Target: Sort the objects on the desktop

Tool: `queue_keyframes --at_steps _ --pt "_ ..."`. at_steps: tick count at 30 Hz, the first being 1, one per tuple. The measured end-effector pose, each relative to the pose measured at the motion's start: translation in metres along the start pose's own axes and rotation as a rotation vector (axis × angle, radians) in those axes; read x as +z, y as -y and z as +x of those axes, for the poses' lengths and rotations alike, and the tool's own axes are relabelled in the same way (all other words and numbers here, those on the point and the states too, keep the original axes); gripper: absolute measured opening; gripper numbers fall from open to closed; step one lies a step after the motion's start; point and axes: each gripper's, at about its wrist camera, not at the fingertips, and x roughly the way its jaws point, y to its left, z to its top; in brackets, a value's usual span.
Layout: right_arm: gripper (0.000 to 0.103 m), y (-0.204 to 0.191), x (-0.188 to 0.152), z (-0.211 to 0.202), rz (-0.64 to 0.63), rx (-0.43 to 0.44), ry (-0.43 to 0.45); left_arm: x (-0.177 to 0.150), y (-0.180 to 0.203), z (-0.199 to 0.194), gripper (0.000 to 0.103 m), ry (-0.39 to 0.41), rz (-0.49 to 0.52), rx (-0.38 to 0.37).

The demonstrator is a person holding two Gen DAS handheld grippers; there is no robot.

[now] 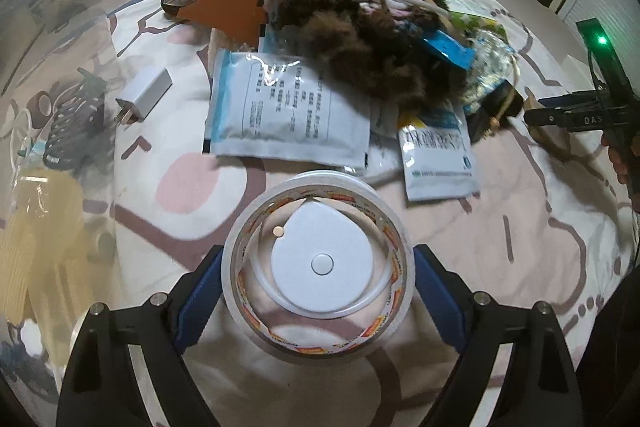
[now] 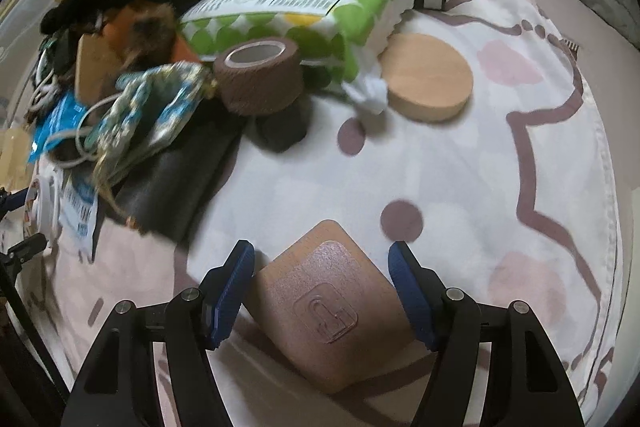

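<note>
In the left wrist view my left gripper is shut on a roll of clear tape. Its blue pads press on the roll's two sides. A white rounded device with a small button shows through the roll's hole. In the right wrist view my right gripper is shut on a brown square card carrying a clear adhesive hook. The card sits cornerwise between the blue pads, above the patterned bedsheet. The right gripper also shows at the right edge of the left wrist view.
A heap lies ahead: white sachets, a brown furry item, an orange card, a white charger. A clear bin stands left. The right wrist view shows a brown bandage roll, a wooden disc, a green tissue pack.
</note>
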Motion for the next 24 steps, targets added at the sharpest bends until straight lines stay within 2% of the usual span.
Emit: queue_keyframes --at_steps 13,20,24 --pt "0.070 -0.035 -0.044 -0.013 -0.025 0.019 -0.066 -0.021 0.019 -0.031 0.091 0.052 0.059 -0.042" --pt "0.070 -0.067 -0.066 -0.019 -0.055 0.056 -0.094 -0.027 0.040 -0.043 0.091 0.076 0.095 -0.098" --pt "0.070 -0.084 -0.076 -0.025 -0.076 0.113 -0.110 -0.035 0.060 -0.046 0.091 0.067 0.127 -0.153"
